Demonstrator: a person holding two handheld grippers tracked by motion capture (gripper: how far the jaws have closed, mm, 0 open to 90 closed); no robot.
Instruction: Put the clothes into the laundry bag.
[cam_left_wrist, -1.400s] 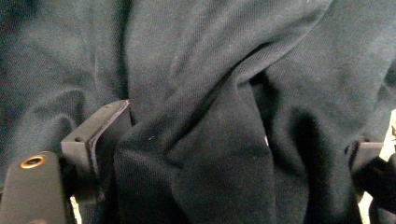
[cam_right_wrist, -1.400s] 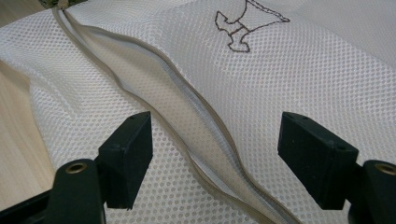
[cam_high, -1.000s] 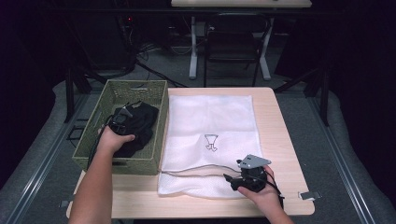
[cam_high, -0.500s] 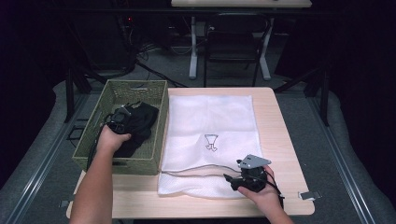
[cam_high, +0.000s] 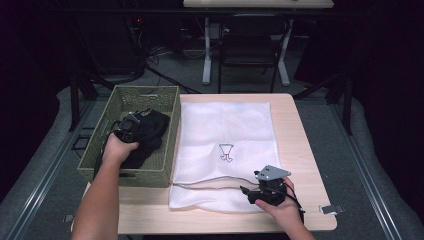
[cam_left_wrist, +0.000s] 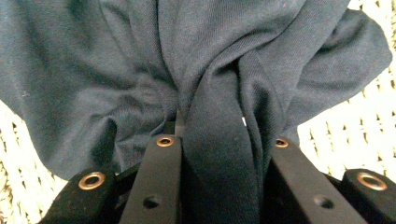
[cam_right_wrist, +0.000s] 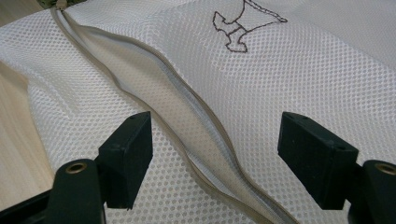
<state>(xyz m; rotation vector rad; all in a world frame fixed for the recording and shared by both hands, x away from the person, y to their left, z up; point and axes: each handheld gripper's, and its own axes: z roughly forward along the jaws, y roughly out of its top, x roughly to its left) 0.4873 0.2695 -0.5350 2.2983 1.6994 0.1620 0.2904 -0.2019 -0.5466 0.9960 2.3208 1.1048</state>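
My left gripper has just closed on the dark garment inside the green basket, while my right gripper hovers wide over the mesh bag's open zipper.

A light wooden table stands on grey carpeted floor, flanked on both sides by metal rails set into the floor. Beyond the table's far edge, a dark chair sits beneath a second table with white legs. Black cables trail across the floor behind. The surroundings are dark; light falls mainly on the table.
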